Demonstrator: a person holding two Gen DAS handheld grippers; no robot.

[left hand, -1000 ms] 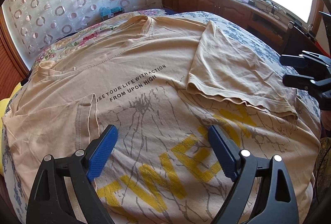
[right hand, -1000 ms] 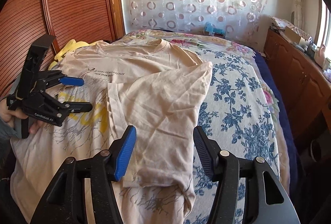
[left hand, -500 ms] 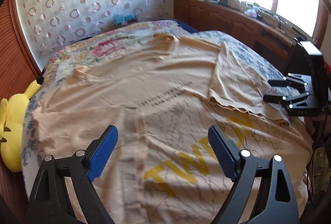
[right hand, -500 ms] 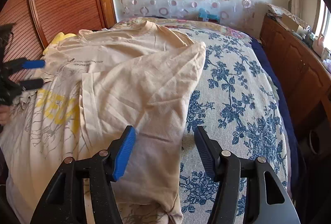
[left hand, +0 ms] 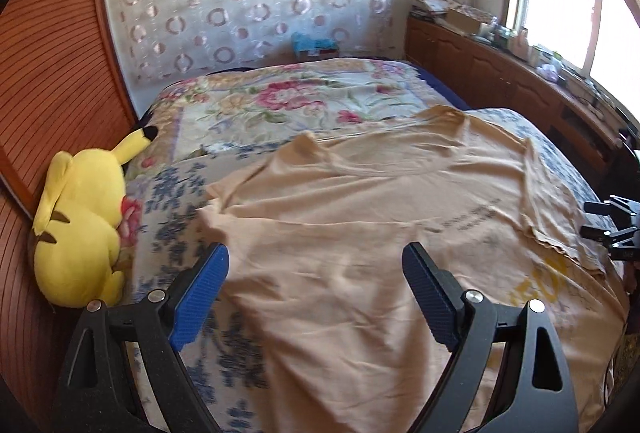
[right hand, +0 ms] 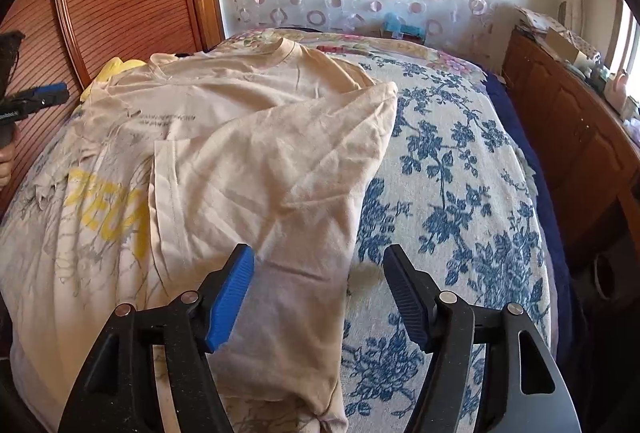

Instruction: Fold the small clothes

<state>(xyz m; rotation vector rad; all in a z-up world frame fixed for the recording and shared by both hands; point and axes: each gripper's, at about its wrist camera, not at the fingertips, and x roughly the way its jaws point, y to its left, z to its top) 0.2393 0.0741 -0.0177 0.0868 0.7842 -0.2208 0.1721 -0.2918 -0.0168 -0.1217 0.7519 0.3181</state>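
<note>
A beige T-shirt (left hand: 360,233) with yellow letters and black print lies spread on the bed; it also shows in the right wrist view (right hand: 224,153). Its right sleeve (right hand: 280,161) is folded in over the chest. My left gripper (left hand: 316,289) is open and empty above the shirt's left side, near its left edge. My right gripper (right hand: 320,289) is open and empty above the folded sleeve's right edge. The left gripper also shows at the far left of the right wrist view (right hand: 36,99), and the right gripper at the far right of the left wrist view (left hand: 612,229).
A floral bedspread (right hand: 460,173) covers the bed. A yellow plush toy (left hand: 80,229) lies at the bed's left edge against a wooden panel (left hand: 52,73). A wooden cabinet (left hand: 520,81) with clutter runs under the window at the right.
My left gripper has moved left, from over the shirt's print to its left side, bringing the plush toy into view. My right gripper has moved slightly right along the folded sleeve. Both stayed open.
</note>
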